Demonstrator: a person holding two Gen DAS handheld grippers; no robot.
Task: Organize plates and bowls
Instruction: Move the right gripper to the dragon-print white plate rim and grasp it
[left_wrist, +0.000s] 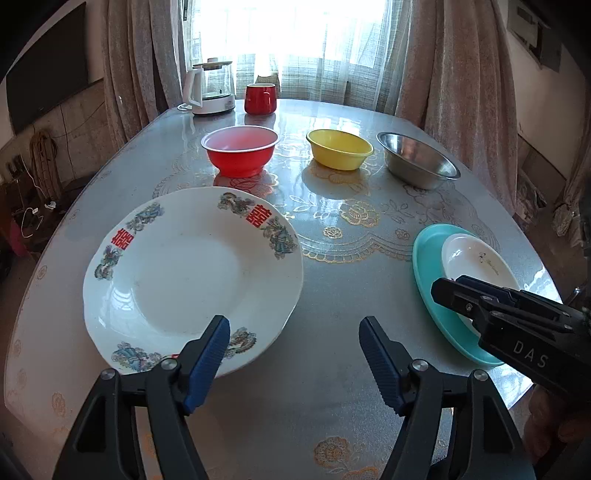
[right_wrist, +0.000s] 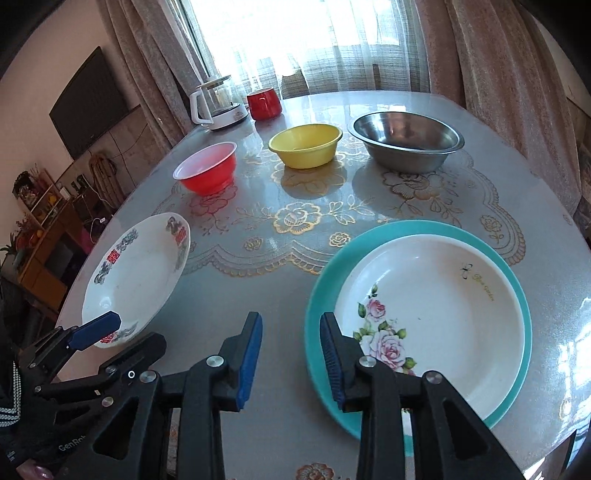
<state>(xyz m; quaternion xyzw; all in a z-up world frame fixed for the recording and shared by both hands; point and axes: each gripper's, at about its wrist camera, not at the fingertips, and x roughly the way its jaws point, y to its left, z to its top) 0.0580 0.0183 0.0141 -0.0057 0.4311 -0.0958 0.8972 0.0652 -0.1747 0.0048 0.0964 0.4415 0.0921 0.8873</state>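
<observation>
1. Left gripper (left_wrist: 294, 328): jaws wide apart, empty, low over the table (left_wrist: 332, 387).
2. Dragon-pattern white plate (left_wrist: 192, 273) flat just ahead-left, near edge under the left finger.
3. Right gripper (right_wrist: 291, 328): jaws apart, empty.
4. Rose-pattern white plate (right_wrist: 432, 317) nested in teal plate (right_wrist: 317, 295), just ahead-right, rim beneath the right finger.
5. Beyond both: red bowl (left_wrist: 240, 155), yellow bowl (left_wrist: 339, 148), steel bowl (left_wrist: 417, 160) in a row; kettle (left_wrist: 210, 88) and red mug (left_wrist: 260, 98) farthest.

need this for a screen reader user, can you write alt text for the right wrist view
An open right hand-held gripper hovers at the near rim of a rose-printed white plate stacked on a teal plate, on a table. Behind stand red, yellow and steel bowls.
</observation>
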